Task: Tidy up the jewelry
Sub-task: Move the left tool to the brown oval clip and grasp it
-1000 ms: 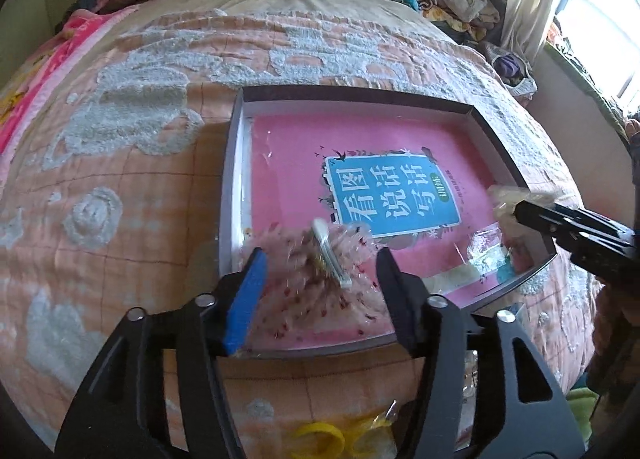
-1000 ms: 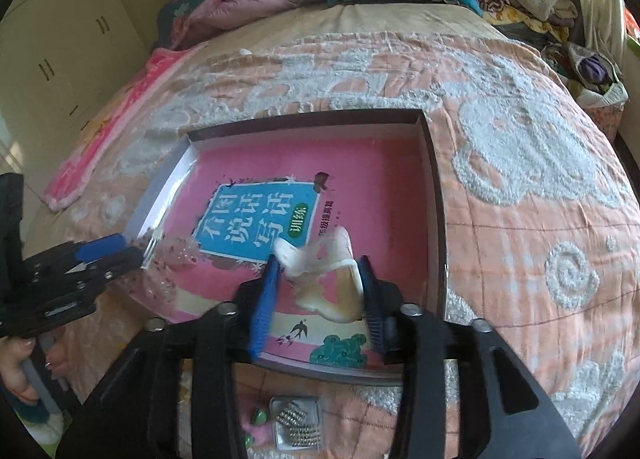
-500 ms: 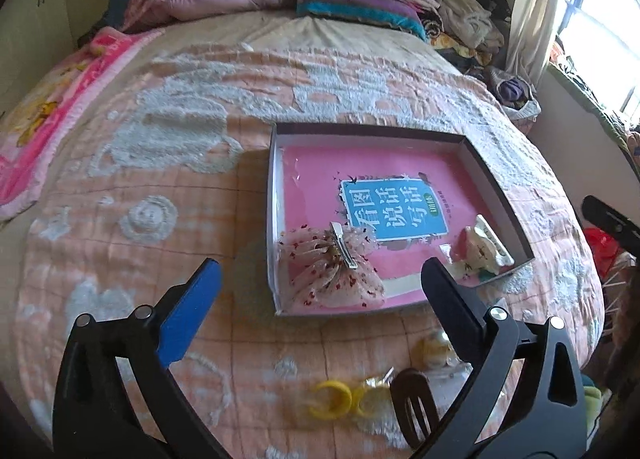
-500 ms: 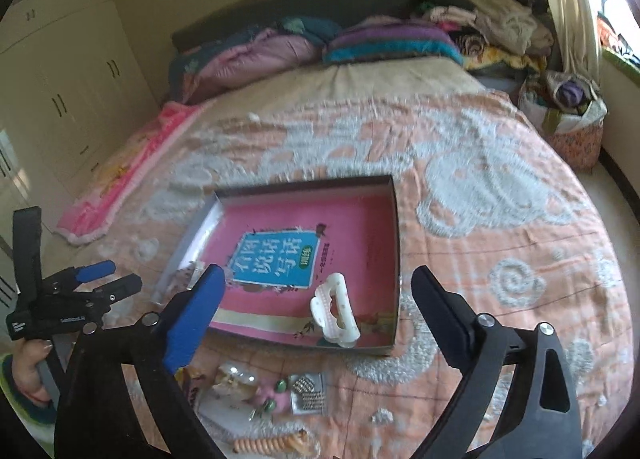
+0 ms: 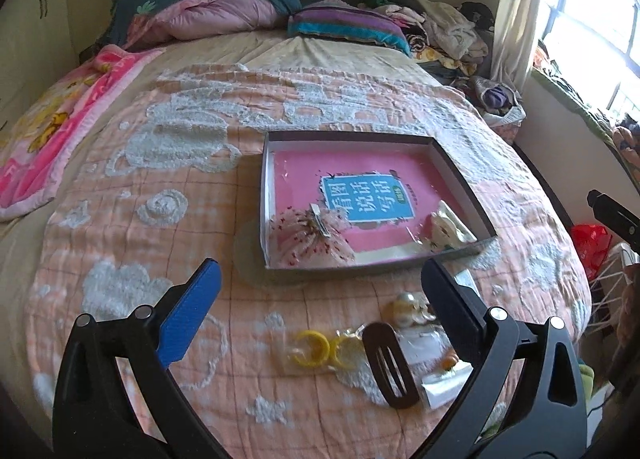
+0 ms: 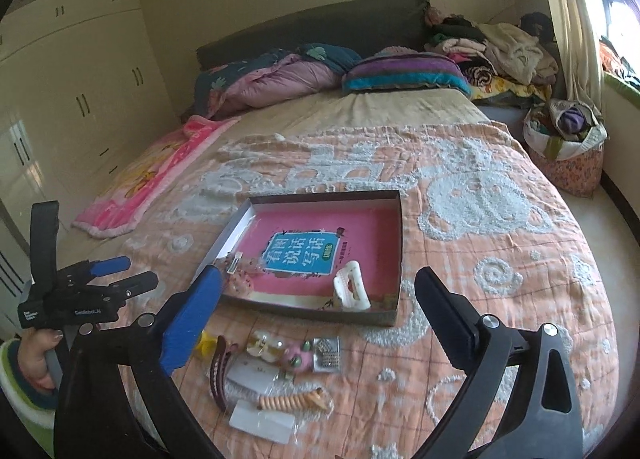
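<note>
A shallow dark box [image 5: 460,175] [image 6: 394,315] with a pink book as its floor lies on the bed. In it lie a pink speckled bow clip [image 5: 310,237] [image 6: 240,275] at the near left and a white claw clip [image 6: 352,291] [image 5: 444,231] at the near right. My left gripper [image 5: 320,295] is open and empty, held back above the quilt; it also shows in the right wrist view [image 6: 132,273]. My right gripper [image 6: 320,295] is open and empty. Loose pieces lie in front of the box: yellow rings [image 5: 320,349], a dark brown hair clip [image 5: 390,363] [image 6: 218,373], a tan spiral tie [image 6: 290,401].
A bag of small beads [image 6: 326,353], a pink piece with green studs [image 6: 296,359] and clear packets [image 6: 262,421] lie near the front bed edge. Pillows and folded quilts [image 6: 280,79] lie at the head of the bed. A basket of clothes [image 6: 564,139] stands at the right.
Both grippers opened, left the bow clip and the white claw clip in the box, and pulled back up and away from it.
</note>
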{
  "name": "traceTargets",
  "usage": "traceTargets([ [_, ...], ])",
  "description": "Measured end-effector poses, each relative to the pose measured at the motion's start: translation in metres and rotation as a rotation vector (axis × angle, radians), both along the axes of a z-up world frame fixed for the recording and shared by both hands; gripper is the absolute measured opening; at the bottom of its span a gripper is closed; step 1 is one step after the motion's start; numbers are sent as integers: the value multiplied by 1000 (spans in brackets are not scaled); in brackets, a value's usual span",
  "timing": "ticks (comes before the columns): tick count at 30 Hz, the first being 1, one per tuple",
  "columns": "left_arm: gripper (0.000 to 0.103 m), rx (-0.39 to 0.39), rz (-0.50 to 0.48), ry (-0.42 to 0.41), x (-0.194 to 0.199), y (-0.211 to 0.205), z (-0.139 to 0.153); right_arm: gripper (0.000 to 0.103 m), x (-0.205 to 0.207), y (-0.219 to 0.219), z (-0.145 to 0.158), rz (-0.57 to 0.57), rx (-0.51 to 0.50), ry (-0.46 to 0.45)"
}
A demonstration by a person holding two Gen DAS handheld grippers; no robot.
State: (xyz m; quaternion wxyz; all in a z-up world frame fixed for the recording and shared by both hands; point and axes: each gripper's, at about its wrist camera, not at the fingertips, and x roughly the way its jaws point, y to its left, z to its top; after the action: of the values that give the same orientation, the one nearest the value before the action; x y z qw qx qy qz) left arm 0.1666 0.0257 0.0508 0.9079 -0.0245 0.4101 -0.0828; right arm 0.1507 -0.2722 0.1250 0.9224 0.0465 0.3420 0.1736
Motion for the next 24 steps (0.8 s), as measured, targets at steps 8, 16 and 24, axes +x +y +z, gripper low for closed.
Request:
traceTargets([
  [8,94,8,-25,-2,-29,-10,-3,97,-31,8,0,34,-35,-14],
  [16,94,8,-44,18,-52,-18,-13,97,-57,5,-14,52,-45,10],
  [24,94,-14,-57,64,-68,-23,-31,97,-74,-1,-34,50,-56,52],
])
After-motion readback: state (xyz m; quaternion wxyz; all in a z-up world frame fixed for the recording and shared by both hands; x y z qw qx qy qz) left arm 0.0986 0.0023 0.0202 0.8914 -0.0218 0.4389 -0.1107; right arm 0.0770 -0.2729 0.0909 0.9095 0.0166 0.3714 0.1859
